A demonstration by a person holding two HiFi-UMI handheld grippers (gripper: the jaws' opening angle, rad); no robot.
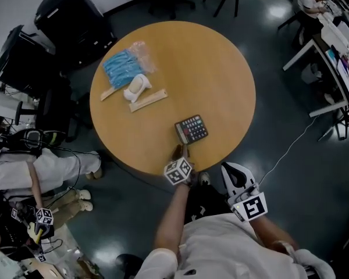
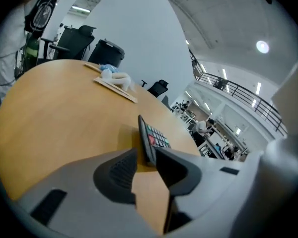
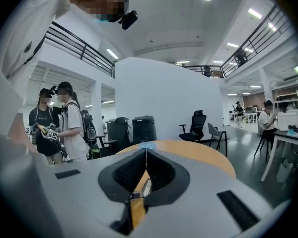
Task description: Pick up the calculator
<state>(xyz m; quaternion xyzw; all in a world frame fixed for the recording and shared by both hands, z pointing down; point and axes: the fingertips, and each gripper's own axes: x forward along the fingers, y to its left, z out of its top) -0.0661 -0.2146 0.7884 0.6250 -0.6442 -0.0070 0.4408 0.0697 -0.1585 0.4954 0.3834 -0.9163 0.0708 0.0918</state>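
A dark calculator point(image 1: 191, 129) with coloured keys lies flat near the front edge of the round wooden table point(image 1: 221, 74). My left gripper point(image 1: 182, 150) reaches over that edge to the calculator's near left corner. In the left gripper view the jaws of the left gripper point(image 2: 146, 155) stand open, and the calculator point(image 2: 152, 135) has its near end between the fingertips, with a gap showing on the left side. My right gripper point(image 1: 230, 170) hangs off the table to the right of the calculator. Its fingertips meet in the right gripper view, so the right gripper point(image 3: 146, 155) is shut with nothing in it.
At the table's far left lie a blue plastic packet point(image 1: 121, 67), a white object point(image 1: 135, 88) and a wooden strip point(image 1: 148, 100). Black chairs point(image 1: 64, 10) stand behind the table. People point(image 3: 54, 123) stand at the left, and desks point(image 1: 331, 45) at the right.
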